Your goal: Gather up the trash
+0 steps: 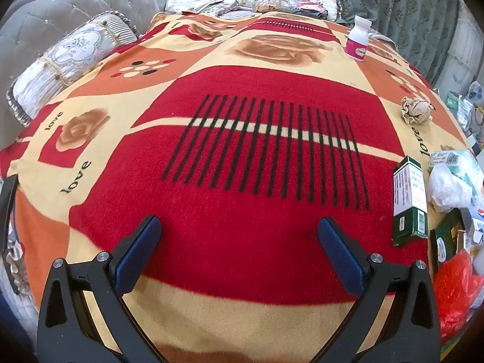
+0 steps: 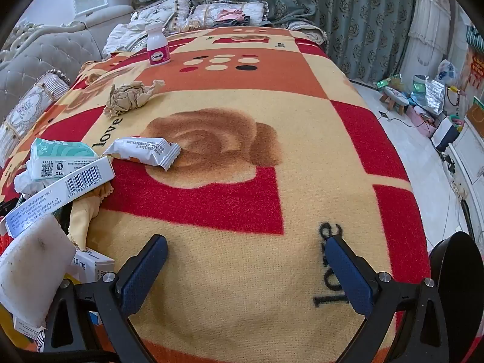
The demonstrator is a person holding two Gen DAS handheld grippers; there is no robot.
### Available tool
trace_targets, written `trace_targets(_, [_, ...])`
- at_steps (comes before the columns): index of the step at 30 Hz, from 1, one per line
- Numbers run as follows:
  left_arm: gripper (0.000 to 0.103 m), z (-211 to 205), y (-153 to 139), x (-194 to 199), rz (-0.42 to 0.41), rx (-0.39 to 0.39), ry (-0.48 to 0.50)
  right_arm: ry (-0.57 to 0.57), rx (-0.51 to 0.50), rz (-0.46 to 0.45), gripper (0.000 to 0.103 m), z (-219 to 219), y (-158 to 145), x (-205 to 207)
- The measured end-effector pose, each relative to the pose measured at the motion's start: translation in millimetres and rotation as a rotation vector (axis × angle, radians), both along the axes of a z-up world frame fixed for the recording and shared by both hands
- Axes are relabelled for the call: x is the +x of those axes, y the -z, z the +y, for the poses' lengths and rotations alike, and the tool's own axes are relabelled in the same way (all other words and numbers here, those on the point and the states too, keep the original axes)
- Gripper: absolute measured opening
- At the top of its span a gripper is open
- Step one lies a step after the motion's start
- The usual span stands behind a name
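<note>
Bare blanket (image 1: 242,242) lies ahead of both grippers; a trash pile (image 2: 60,181) crowds between them.

Bed blanket (image 1: 242,242) carries everything. In the left wrist view, the pill bottle (image 1: 358,37) stands upright far back right, the crumpled paper ball (image 1: 416,109) nearer along the right edge, then a carton box (image 1: 410,201) lying lengthwise, with a heap of trash (image 1: 453,211) just right of it. Pillows (image 1: 69,60) lie along the left side and at the far end. In the right wrist view, the same heap sits at left, a sealed snack packet (image 2: 142,151) just right of it, paper ball behind, bottle farthest back. Floor (image 2: 417,157) with clutter lies right of the bed.
</note>
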State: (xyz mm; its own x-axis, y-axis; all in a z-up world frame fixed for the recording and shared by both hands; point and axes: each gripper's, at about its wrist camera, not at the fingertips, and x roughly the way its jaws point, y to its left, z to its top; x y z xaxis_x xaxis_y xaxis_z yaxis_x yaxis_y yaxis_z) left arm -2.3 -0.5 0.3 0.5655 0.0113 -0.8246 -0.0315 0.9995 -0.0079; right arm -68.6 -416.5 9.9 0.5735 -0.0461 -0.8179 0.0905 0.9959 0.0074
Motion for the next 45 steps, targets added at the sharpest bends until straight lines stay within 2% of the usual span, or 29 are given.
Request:
trace_targets(4, [0.102, -0.6, -5.3, -3.7, 0.034, 0.008, 0.004, 0.000, 0.000, 0.000, 0.103, 0.0, 0.4, 0.8])
trace_targets(8, [0.102, -5.6, -28.6, -30.6, -0.041, 0.026, -0.005, -0.004, 0.004, 0.008, 0.103, -0.1, 0.1, 1.3])
trace_targets(11, [0.102, -10.9, -52.5, -48.7, -0.107, 0.032, 0.004, -0.072, 0.012, 0.074, 0.103, -2.5, -3.3, 2.6])
trace_targets(13, [0.102, -10.4, -66.8, -60.6, -0.145, 0.015, 0.008, -0.076, 0.023, 0.090, 0.103, -5.0, -6.7, -2.7])
trace_targets(18, [0.102, -26.2, -95.1, -90.7, -0.213, -0.028, 0.020, -0.023, 0.046, 0.000, 0.103, -5.5, -28.2, -37.1])
trace_targets(23, [0.102, -51.1, -115.8, -117.2, -0.278, -0.050, 0.051, -0.045, 0.005, -0.114, 0.103, 12.2, -68.0, -67.4])
trace_targets(31, [0.102, -81.6, -138.3, -140.3, -0.347, -0.087, 0.089, -0.089, 0.021, -0.253, 0.103, 38.6, -117.0, -95.8])
trace_targets(45, [0.102, -98.3, -150.7, -154.5, -0.396, -0.108, 0.089, -0.126, 0.015, -0.362, 0.103, 64.8, -147.5, -119.9])
